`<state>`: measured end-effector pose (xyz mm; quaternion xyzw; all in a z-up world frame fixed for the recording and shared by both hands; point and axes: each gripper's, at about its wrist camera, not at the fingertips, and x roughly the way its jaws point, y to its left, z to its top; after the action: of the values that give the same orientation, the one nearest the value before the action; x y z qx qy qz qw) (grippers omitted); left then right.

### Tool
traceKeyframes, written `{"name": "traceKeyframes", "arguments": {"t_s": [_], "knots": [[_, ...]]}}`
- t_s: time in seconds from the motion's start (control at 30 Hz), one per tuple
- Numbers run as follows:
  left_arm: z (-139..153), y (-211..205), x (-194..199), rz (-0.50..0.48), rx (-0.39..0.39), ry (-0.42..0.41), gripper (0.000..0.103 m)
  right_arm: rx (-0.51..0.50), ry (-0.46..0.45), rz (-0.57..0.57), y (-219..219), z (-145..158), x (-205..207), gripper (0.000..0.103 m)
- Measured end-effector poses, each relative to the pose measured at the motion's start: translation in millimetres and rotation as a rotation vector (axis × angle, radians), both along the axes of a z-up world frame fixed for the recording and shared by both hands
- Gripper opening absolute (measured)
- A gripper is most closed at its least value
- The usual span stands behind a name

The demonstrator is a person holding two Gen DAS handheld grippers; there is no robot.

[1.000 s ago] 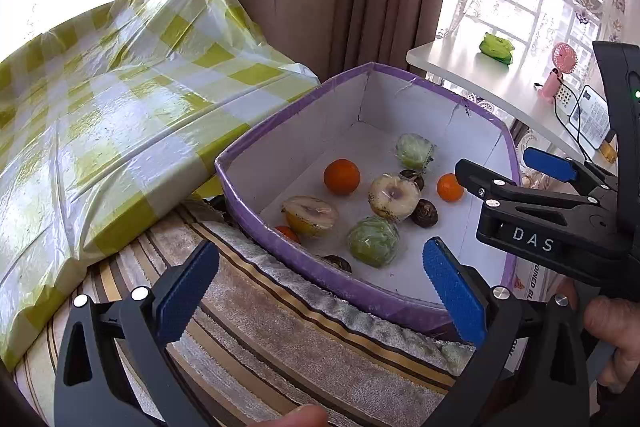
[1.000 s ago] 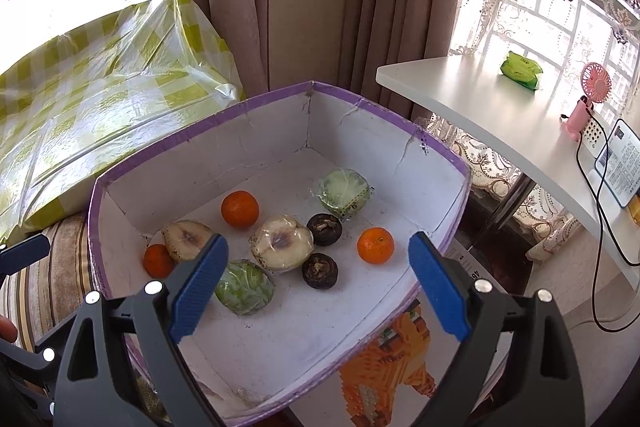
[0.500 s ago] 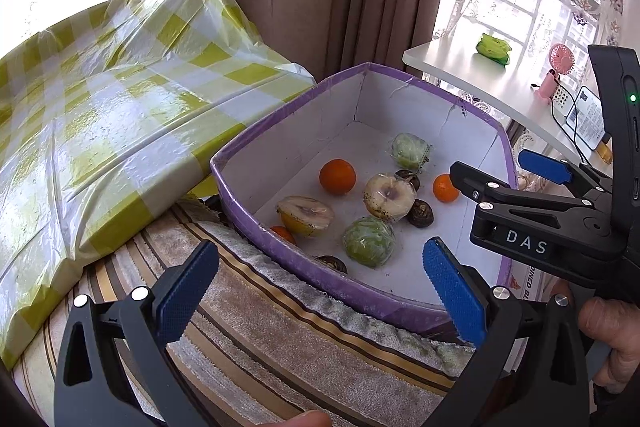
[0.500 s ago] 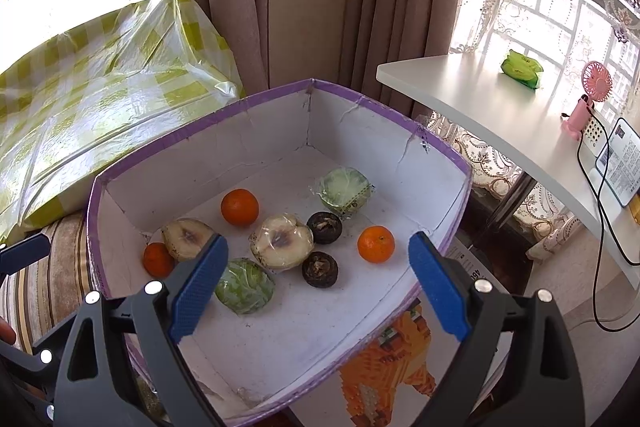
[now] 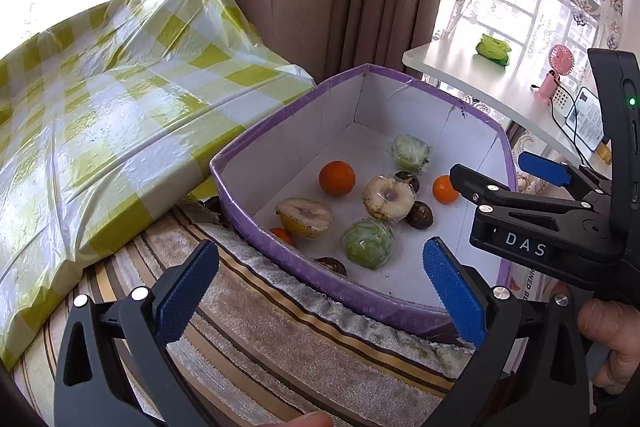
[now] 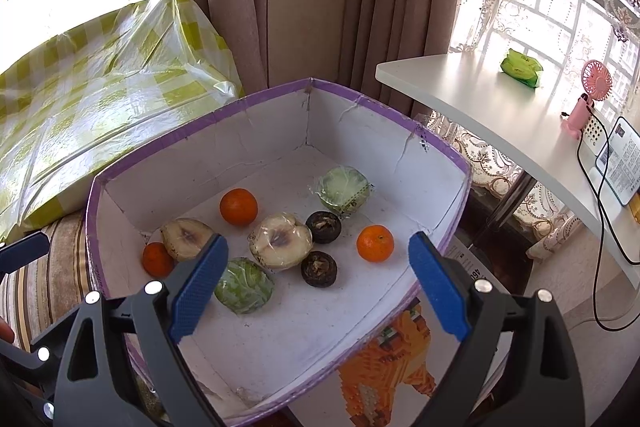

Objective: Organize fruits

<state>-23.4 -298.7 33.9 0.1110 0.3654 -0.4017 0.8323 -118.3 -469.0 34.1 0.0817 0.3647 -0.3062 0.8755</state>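
A purple-rimmed white box (image 5: 280, 259) (image 6: 436, 147) holds the fruits: three oranges (image 6: 238, 206) (image 6: 375, 243) (image 6: 157, 259), two wrapped halved fruits (image 6: 280, 241) (image 6: 186, 238), two wrapped green ones (image 6: 345, 189) (image 6: 244, 286) and dark round ones (image 6: 323, 226) (image 6: 319, 268). My left gripper (image 5: 320, 287) is open and empty, held above the striped cloth before the box's near wall. My right gripper (image 6: 316, 287) is open and empty, hovering over the box's near part; it also shows in the left wrist view (image 5: 508, 179).
A yellow checked plastic-covered block (image 5: 100, 115) lies left of the box. A striped cloth (image 5: 280, 339) lies under the box's near side. A white desk (image 6: 500, 107) at the right carries a green packet (image 6: 520, 67), a pink fan (image 6: 588, 99) and cables. Curtains hang behind.
The left gripper has drifted slightly back and left, so the box sits a little lower-right in its view. The right gripper has barely moved. Both stay open.
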Motion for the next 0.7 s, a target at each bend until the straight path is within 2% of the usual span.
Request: {"name": "traceKeyframes", "arguments": {"t_s": [0.33,0.43,0.7], "knots": [[4,-2,2,0.0,-0.009,0.002,0.099,0.001,0.0,-0.002,-1,0,0,0.092],[9,1,-3,0.009,-0.046,-0.031,0.099,0.001,-0.001,-0.001,-1,0,0,0.092],[9,0,1,-0.009,-0.045,0.031,0.099,0.002,-0.007,-0.003,1,2,-1,0.092]]}}
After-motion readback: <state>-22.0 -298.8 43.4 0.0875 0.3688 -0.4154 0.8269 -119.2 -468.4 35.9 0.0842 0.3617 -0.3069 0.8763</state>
